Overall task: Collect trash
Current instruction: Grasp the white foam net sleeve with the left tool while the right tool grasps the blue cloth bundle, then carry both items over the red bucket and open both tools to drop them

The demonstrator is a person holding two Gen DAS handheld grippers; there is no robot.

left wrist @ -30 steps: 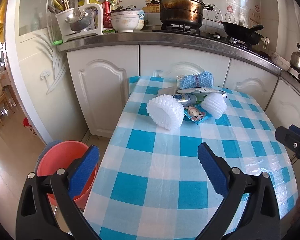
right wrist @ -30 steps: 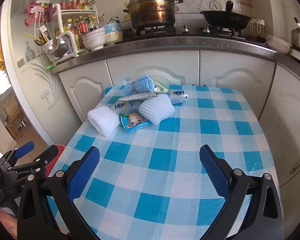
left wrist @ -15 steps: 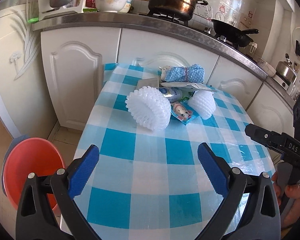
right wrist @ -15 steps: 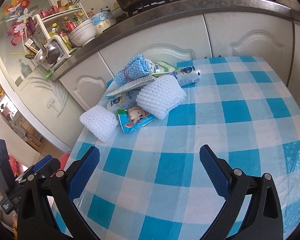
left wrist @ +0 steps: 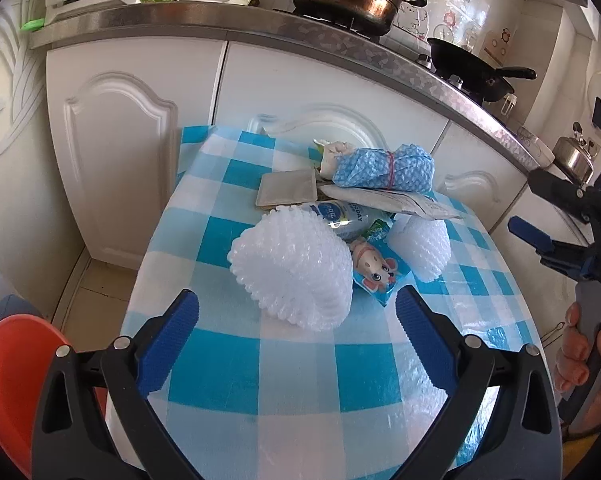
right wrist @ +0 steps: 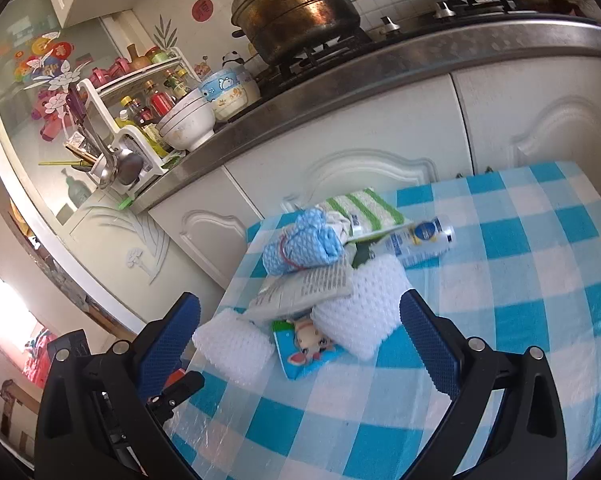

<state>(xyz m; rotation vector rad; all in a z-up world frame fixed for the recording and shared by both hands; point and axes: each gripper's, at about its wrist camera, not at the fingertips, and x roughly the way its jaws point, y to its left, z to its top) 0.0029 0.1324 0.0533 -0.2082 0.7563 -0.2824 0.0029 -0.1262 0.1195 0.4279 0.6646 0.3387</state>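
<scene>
On the blue-and-white checked table (left wrist: 260, 380), a heap of trash is lying near the far end, close to the white kitchen cabinets (left wrist: 116, 152). Nearest the left gripper (left wrist: 296, 340) a white foam fruit net (left wrist: 292, 272) is lying on its side, its open ribbed end facing the camera's left; both blue-padded fingers are standing wide apart and holding nothing, with the net just beyond their tips. Touching the net on its right, a blue snack wrapper (left wrist: 376, 272) printed with a cartoon animal is lying flat, its long axis running from the near right toward the heap. A second foam net (left wrist: 424, 248) is sitting just beside the wrapper, on its far right. Behind them a crumpled plastic bottle (left wrist: 344, 216) is lying on its side under a printed paper packet (left wrist: 400, 202), and a blue bubble-wrap roll (left wrist: 384, 168) bound with a red elastic band is resting on top, its long axis running left to right. A flat grey card (left wrist: 288, 188) is lying to the left of the roll.

The right gripper (right wrist: 300, 340) is hovering over the same heap from the other side, its fingers likewise spread and empty, framing the wrapper and both nets. A red bucket (left wrist: 12, 392) is standing on the floor beside the table's left edge.
</scene>
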